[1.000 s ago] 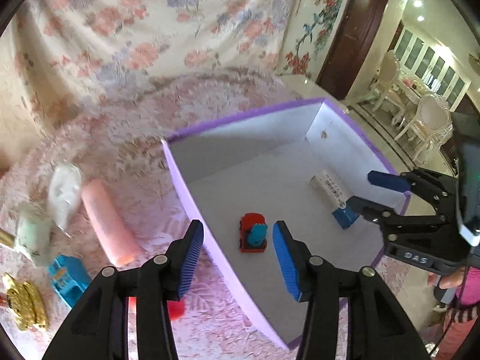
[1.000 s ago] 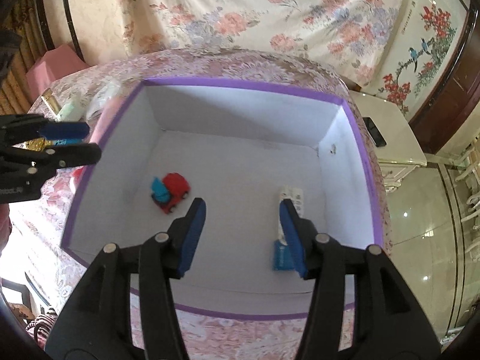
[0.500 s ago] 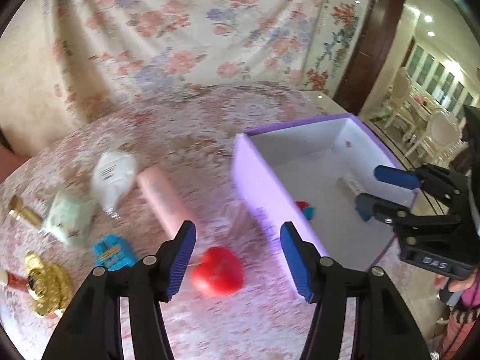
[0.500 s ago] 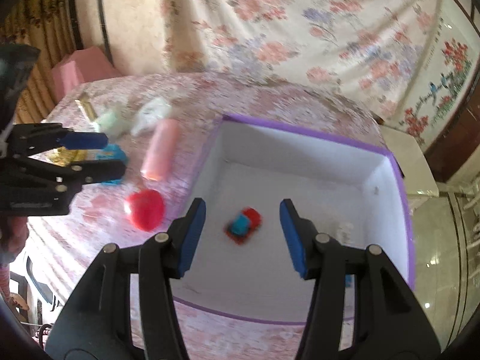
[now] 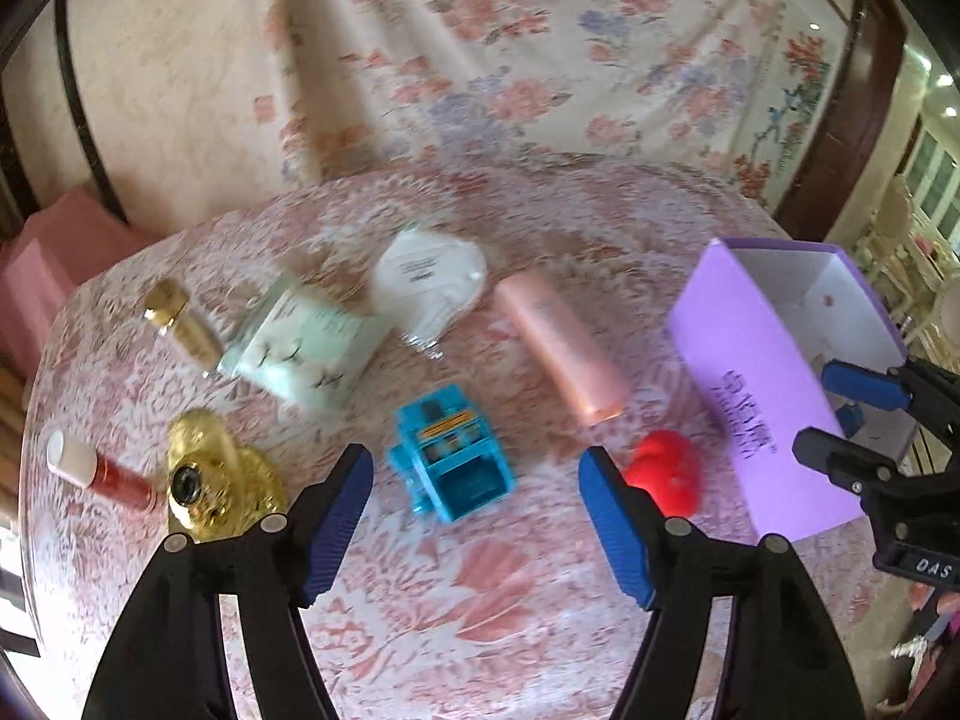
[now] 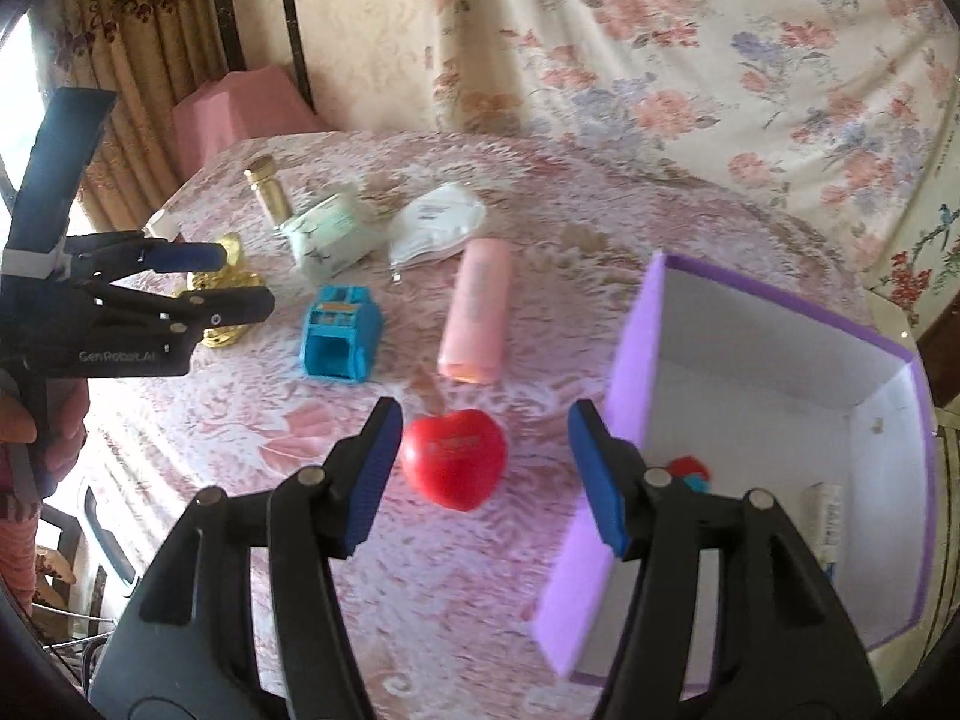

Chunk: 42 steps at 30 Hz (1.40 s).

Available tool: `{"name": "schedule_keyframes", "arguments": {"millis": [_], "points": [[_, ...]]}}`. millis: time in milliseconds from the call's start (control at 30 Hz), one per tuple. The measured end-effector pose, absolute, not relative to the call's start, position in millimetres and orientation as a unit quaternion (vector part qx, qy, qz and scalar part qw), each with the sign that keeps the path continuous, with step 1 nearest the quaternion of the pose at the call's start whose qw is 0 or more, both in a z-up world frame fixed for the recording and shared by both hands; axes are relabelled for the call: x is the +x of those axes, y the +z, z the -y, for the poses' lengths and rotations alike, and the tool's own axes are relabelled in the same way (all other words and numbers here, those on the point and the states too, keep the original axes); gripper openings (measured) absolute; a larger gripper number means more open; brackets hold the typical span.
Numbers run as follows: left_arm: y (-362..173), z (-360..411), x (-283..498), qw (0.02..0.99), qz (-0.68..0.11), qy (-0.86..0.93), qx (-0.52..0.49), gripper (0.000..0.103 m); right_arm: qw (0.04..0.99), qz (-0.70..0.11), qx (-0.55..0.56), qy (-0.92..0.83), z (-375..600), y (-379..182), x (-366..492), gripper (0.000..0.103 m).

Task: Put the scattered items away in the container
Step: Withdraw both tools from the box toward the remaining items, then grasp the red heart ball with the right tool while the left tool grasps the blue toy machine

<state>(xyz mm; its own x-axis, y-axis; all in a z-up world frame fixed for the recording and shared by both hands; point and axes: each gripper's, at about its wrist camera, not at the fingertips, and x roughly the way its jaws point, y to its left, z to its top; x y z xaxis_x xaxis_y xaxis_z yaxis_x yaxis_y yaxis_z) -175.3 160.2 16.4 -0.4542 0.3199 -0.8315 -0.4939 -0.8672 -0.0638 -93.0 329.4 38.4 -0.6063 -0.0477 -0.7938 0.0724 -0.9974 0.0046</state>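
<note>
Floral drapes behind a round table (image 5: pixel 492 588) spread with a pink flowered cloth. Scattered across the cloth: gold-capped bottle (image 5: pixel 180 321) and red tube with white cap (image 5: pixel 99 468) toward the left edge, gold ornament (image 5: pixel 216 480) near the tube, pale green packet (image 5: pixel 303 354) and white pouch (image 5: pixel 429 276) toward the far edge, pink cylinder (image 5: pixel 561 348) lying flat mid-table. Blue toy (image 5: pixel 450 459) on the cloth ahead of the left gripper (image 5: pixel 474 510), jaws released and empty, poised above the cloth. Red heart (image 6: pixel 454 459) framed between the spread fingers of the right gripper (image 6: pixel 480 474), jaws likewise released, nothing grasped; contact with the heart impossible to tell. Purple box (image 6: pixel 636 372) with white interior at the right edge of the table, just beside the heart, holding a small red and blue toy (image 6: pixel 690 474) and a white tube (image 6: pixel 828 516). Person's hand (image 6: pixel 42 426) on the left gripper's handle, seen from the right wrist.
</note>
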Motion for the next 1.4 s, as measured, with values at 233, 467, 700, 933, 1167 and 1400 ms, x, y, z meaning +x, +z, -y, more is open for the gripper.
{"name": "schedule_keyframes", "arguments": {"millis": [233,467,700,933,1167,1400], "points": [[-14.6,-148.0,-181.2,0.211,-0.095,0.849,-0.475,0.074,0.034,0.032,0.459,-0.887,-316.2,-0.4,-91.1,0.066],[-48.4,-133.3,-176.4,0.194,-0.061,0.862,-0.465,0.074,-0.005,0.052,0.451,-0.891,-304.2,-39.9,-81.6,0.066],[-71.1,-134.3,-174.8,0.185,-0.069,0.869,-0.455,0.074,-0.033,0.062,0.441,-0.895,-306.8,-54.7,-94.3,0.067],[-82.5,-137.1,-190.4,0.187,-0.065,0.867,-0.457,0.074,-0.041,0.057,0.453,-0.889,-308.7,-66.6,-111.8,0.076],[-92.8,-149.2,-199.6,0.195,-0.065,0.865,-0.457,0.075,-0.045,0.041,0.466,-0.883,-311.1,-77.8,-123.3,0.077],[-96.7,-160.4,-207.7,0.198,-0.06,0.862,-0.463,0.075,-0.041,0.032,0.473,-0.88,-310.4,-87.6,-126.0,0.077]]}}
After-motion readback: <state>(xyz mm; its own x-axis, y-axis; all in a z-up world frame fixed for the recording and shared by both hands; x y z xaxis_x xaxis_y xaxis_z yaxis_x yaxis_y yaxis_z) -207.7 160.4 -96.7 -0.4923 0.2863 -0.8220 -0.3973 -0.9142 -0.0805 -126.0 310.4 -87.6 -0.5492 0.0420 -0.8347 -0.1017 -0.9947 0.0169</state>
